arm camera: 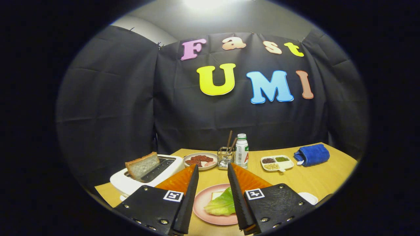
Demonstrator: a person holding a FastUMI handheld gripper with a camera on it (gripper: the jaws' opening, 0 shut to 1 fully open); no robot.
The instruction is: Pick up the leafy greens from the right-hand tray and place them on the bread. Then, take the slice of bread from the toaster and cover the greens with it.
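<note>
while the gripper (212,170) hangs above the pale wooden table (315,178), its two wedge-shaped fingers stand spread apart with nothing between them, angled down toward a round pink plate (200,201); on that plate lies a crinkled green leaf (222,205), draped over a pale square slice of bread (216,195) of which just one corner peeks out; the leaf's long axis runs roughly from one finger toward the other, its far end hidden behind a finger; beyond the fingers on one side sits a glossy white toaster (131,182) with rounded corners, and a porous, brown-crusted bread slice (142,166) stands tilted in its slot, its top leaning away from the plate; further back a shallow round dish (200,160) holds reddish-brown pieces; beside it a small clear holder (225,158) has thin brown sticks poking upward; a white bottle with a green cap (241,150) stands upright just next to the holder; a white divided tray (277,163) carries dark, green and pale grains in separate compartments; near it rests a rolled blue cloth (312,155), soft and ribbed.
</note>
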